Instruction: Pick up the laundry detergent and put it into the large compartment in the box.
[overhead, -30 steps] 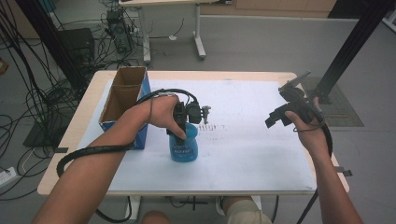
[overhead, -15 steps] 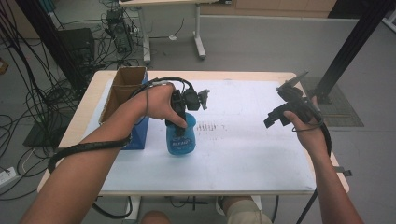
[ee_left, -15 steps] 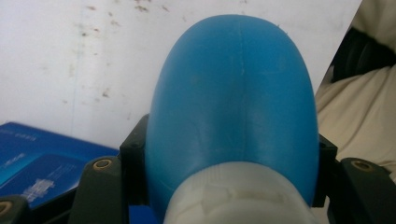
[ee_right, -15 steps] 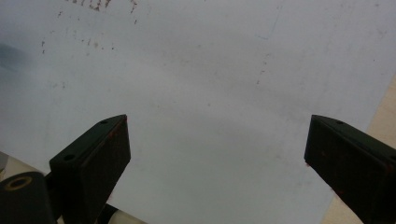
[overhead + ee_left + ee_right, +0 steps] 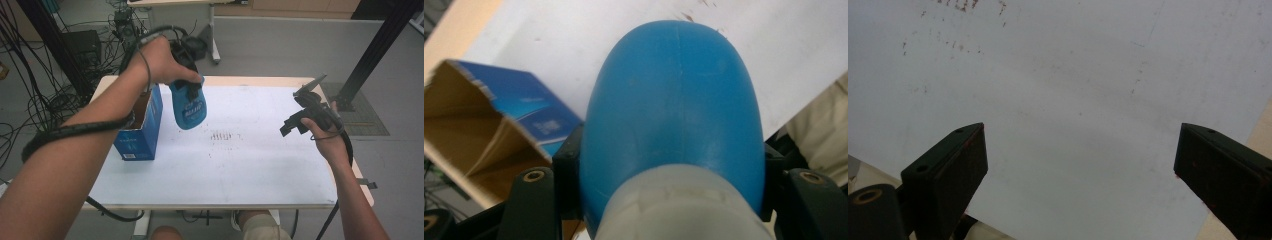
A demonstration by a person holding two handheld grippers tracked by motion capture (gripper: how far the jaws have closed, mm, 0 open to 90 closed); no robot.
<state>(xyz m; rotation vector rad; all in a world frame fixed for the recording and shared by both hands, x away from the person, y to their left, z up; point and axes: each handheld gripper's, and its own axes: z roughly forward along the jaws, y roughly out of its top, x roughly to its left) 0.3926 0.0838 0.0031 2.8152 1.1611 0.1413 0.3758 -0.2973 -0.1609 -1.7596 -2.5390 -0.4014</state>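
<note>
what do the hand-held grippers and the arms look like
Both are black. The right hand-held gripper has two blocky black jaws with small screw holes and faint red marks; a black cable trails from it. The left hand-held gripper trails a thick black cable across a bare forearm. No sleeves.

Your table (image 5: 280, 170): white sheet over pale wood edge, faint dark specks near centre. Grey floor (image 5: 280, 47) beyond. Black cable tangle (image 5: 30, 95) at your left. Second table's white leg (image 5: 214, 35) at far side. Black post (image 5: 375, 50) rising at your right.
</note>
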